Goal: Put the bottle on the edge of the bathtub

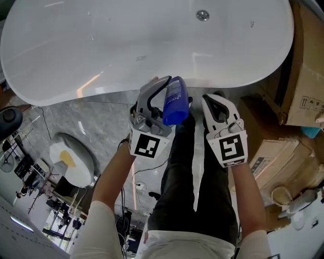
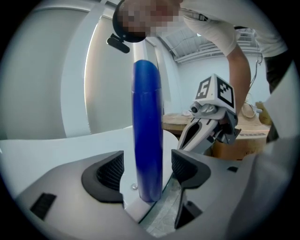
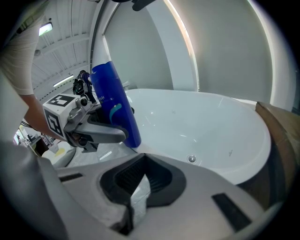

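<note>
One bathtub, white, oval and freestanding, fills the upper part of the head view and stands on a grey marbled floor. Several brown cardboard boxes are stacked on the floor beside the tub's right end. One pair of dark trousers, the person's own, is seen from above between two bare forearms. Two hand-held grippers, each with a marker cube at its rear, are held side by side at the tub's near rim. The left gripper has its fingers spread wide. Its black ribbed pads flank the bottle, with a clear gap on each side, so neither pad presses on it. The right gripper is just to the right of the bottle and apart from it. Its fingers are drawn together with nothing between them. One bottle, deep blue plastic with a pale printed label and a teal mark on its side, stands about upright on the near edge of the bathtub, between the left gripper's fingers. One drain, a small round metal fitting, is set in the tub's basin toward the far side, well apart from the bottle.
</note>
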`<action>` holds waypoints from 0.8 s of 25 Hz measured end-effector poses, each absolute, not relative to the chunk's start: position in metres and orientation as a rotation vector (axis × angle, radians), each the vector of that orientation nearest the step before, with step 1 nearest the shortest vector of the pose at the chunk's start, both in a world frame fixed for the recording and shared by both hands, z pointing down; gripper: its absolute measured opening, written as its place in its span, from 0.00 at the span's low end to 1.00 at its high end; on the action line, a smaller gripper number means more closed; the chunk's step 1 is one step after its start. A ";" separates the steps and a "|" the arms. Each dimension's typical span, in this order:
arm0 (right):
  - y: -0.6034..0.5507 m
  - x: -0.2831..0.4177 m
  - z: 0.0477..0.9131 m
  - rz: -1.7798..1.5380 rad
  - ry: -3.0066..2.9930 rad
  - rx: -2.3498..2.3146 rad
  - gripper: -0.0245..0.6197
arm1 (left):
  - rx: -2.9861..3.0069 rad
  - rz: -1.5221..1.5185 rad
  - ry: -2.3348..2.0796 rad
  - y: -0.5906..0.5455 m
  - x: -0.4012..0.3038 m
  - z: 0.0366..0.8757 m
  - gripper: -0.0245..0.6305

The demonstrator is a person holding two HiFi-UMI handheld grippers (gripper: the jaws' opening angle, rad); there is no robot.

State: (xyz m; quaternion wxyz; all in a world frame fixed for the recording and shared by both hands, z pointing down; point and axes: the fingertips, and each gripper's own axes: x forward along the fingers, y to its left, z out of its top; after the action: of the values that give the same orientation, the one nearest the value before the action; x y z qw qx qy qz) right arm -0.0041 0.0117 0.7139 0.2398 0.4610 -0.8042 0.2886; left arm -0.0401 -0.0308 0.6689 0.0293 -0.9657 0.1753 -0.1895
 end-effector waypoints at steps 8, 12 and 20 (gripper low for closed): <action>0.017 -0.002 0.704 0.761 -2.210 1.238 0.04 | -2.961 -0.687 0.646 -0.027 -0.063 0.669 0.50; 0.018 0.001 0.693 0.741 -2.211 1.219 0.04 | -2.953 -0.739 0.709 -0.022 -0.074 0.664 0.50; 0.017 0.013 0.652 0.679 -2.201 1.202 0.04 | -2.939 -0.783 0.902 -0.015 -0.096 0.626 0.49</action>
State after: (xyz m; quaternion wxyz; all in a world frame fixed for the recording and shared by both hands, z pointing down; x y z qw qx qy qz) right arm 0.0130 0.0165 0.6525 0.2684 0.4457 -0.8161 0.2517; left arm -0.0964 -0.0153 0.6255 -0.0157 -0.9263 0.2843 -0.2468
